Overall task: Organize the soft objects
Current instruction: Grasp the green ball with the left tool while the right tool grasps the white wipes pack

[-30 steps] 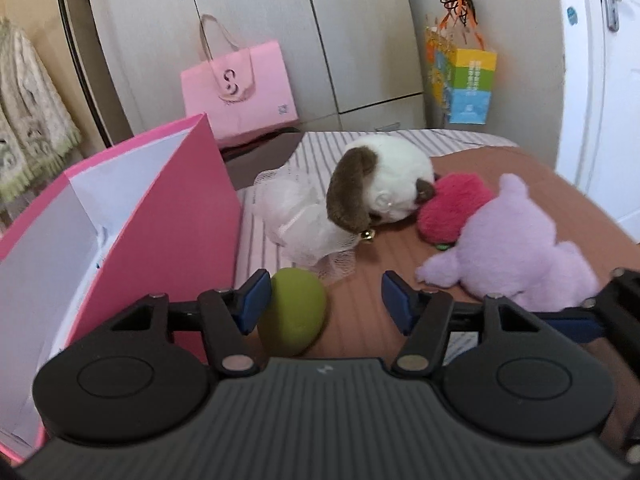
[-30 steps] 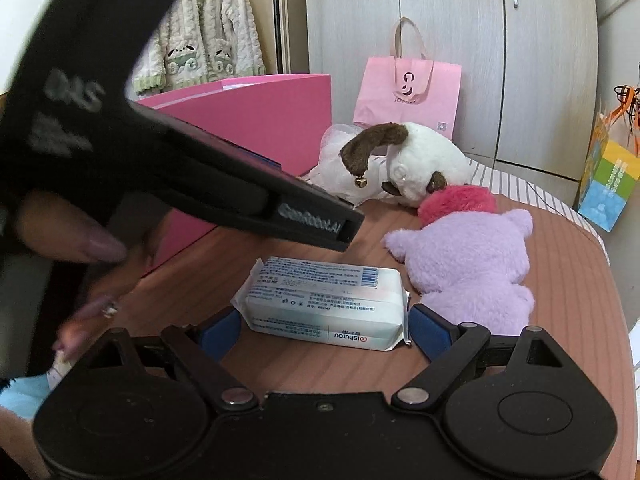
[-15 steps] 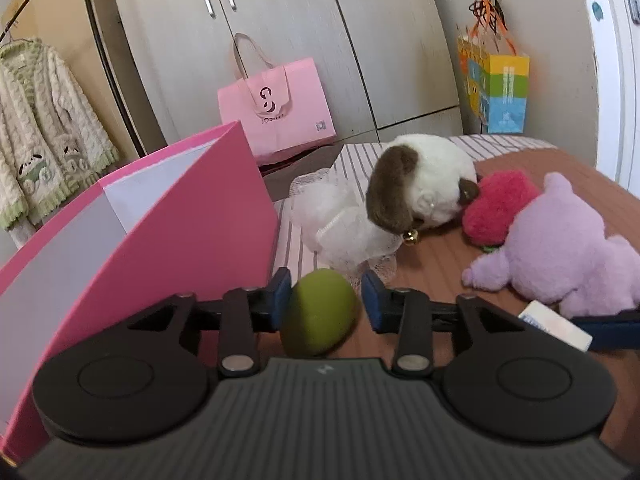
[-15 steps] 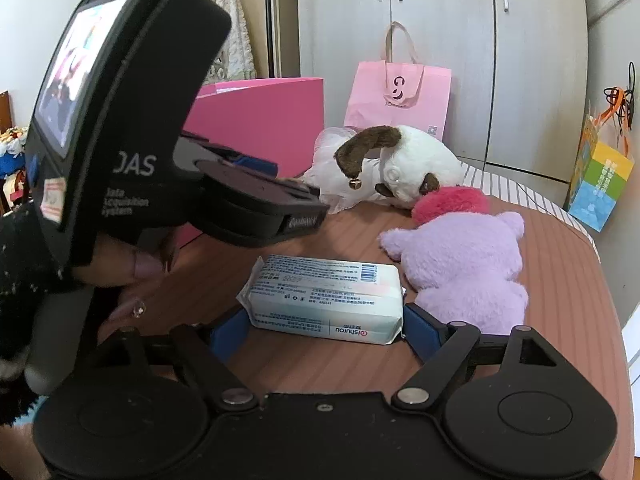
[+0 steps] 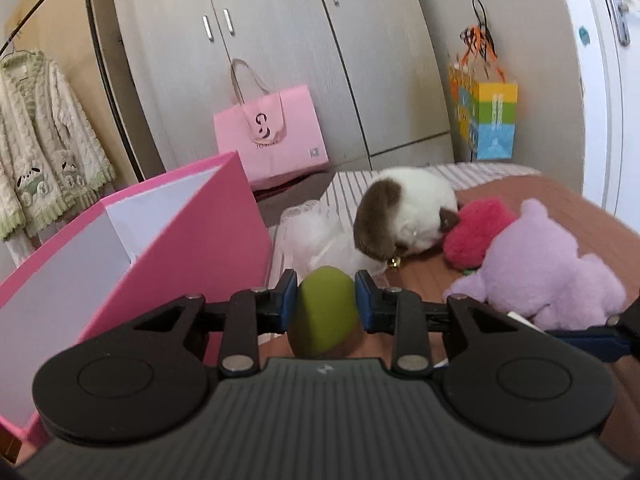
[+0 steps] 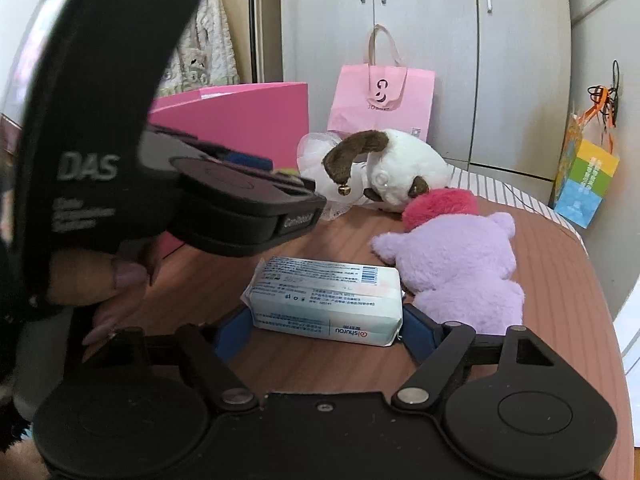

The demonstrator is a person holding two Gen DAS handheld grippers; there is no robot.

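Note:
My left gripper [image 5: 326,300] is shut on a green egg-shaped soft toy [image 5: 324,320], its blue pads pressing both sides, just right of the open pink box [image 5: 180,240]. On the brown table [image 6: 560,280] a white tissue pack [image 6: 328,300] lies between the pads of my right gripper [image 6: 326,328], whose jaws are closing and stand close to the pack's ends. Beyond lie a white plush dog [image 5: 404,216], a pink plush [image 5: 476,232] and a purple plush [image 6: 452,264]. A hand [image 6: 120,276] holds the left gripper at the left of the right wrist view.
A pink paper bag [image 5: 272,136] leans against the wardrobe doors behind the table. A colourful gift bag [image 5: 488,120] hangs at the right wall. A knitted cardigan [image 5: 44,132] hangs on a rack at the left. The pink box [image 6: 240,116] fills the table's left side.
The left jaws have closed onto the green toy and the left gripper has tipped upward a little. The right jaws have narrowed around the tissue pack.

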